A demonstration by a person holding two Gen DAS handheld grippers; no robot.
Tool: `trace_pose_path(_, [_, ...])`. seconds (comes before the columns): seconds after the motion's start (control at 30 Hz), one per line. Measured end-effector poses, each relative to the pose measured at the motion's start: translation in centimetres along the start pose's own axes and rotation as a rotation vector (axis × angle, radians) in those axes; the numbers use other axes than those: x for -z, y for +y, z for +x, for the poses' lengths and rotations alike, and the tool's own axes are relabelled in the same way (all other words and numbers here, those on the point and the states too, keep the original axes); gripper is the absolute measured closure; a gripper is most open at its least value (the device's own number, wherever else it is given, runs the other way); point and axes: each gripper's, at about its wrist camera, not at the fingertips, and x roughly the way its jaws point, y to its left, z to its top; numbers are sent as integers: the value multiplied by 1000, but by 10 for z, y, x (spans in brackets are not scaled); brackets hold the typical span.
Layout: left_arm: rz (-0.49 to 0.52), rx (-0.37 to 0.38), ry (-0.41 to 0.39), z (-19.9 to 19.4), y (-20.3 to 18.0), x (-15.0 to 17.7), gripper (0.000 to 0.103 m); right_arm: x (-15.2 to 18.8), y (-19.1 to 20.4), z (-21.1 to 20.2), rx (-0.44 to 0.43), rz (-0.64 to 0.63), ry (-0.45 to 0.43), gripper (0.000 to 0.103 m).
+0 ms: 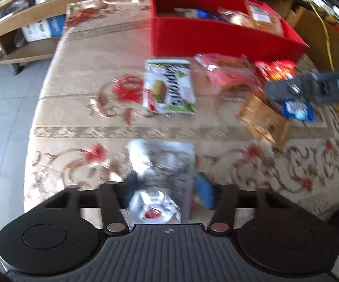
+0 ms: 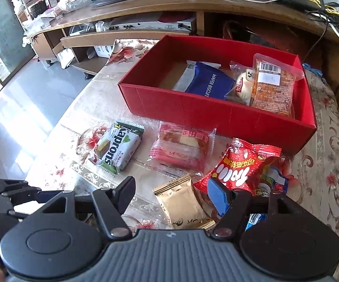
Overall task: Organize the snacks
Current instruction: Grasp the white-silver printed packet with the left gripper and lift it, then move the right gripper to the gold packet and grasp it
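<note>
The left gripper (image 1: 167, 188) has a crinkled white and silver snack packet (image 1: 162, 176) between its fingers; motion blur hides whether the pads actually press on it, so I cannot tell if it is gripped. Just ahead of it on the beige floral tablecloth (image 1: 80, 94) lies a white and green wafer pack (image 1: 169, 87), and beyond that stands the red cardboard box (image 1: 216, 40).

The right gripper (image 2: 176, 195) hangs with its jaws apart and nothing pinched between them. A gold foil sachet (image 2: 181, 202) lies on the cloth beneath the gap, clear of both fingers. Its blue-padded right finger (image 2: 217, 195) sits just in front of a red foil candy bag (image 2: 240, 164), and a small blue and white packet (image 2: 275, 183) peeks out beside that bag. Ahead and to the left lies the same wafer pack (image 2: 117, 148), with a pink clear-wrapped cake pack (image 2: 183, 148) between it and the red bag. Farther ahead, the red box (image 2: 193, 108) holds a dark blue wafer biscuit pouch (image 2: 207, 82), a clear-wrapped round bun (image 2: 242, 87) and an orange clear-bagged snack (image 2: 273, 87), the last leaning against the right wall.
</note>
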Motion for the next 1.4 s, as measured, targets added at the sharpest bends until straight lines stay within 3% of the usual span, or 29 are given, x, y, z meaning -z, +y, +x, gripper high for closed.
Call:
trace_pose_path(0.07, [26,-17,12,1,-4,4,16,0,-1,-1,-4,1,-2,33])
trace_pose_path(0.17, [12,-24,44,7,0,7,18,1,0,-2,-8,-3,-3,33])
trace_pose_path(0.23, [1,-31,31,5,2,7,28,2,0,-3,-11,-8,-1,33])
trace_pose_path(0.27, [-4,-39,23,3,3,8,40,2,0,-3,-12,-12,0,33])
trace_pose_path(0.33, [-16,-7,12,-1,4,9,50,4,2,-2,-12,-17,5,33])
trace_pose_path(0.87, [-23,112,-50,-13,3,2,52,7,-20,16,-22,38,88,30])
trace_pose_path(1.03, [-22,121,-24,-4,3,1,51,11,-5,38,-14,-20,154,29])
trace_pose_path(1.17, [-28,106,-22,-3,5,1,27,16,7,53,28,-88,196,25])
trace_pose_path(1.27, [-37,102,-3,2,8,1,26,22,14,53,30,-142,202,24])
trace_pose_path(1.33, [-37,104,12,5,8,1,23,24,15,49,28,-143,206,32])
trace_pose_path(1.4, [-27,107,10,5,6,0,22,27,11,39,-15,-107,213,56])
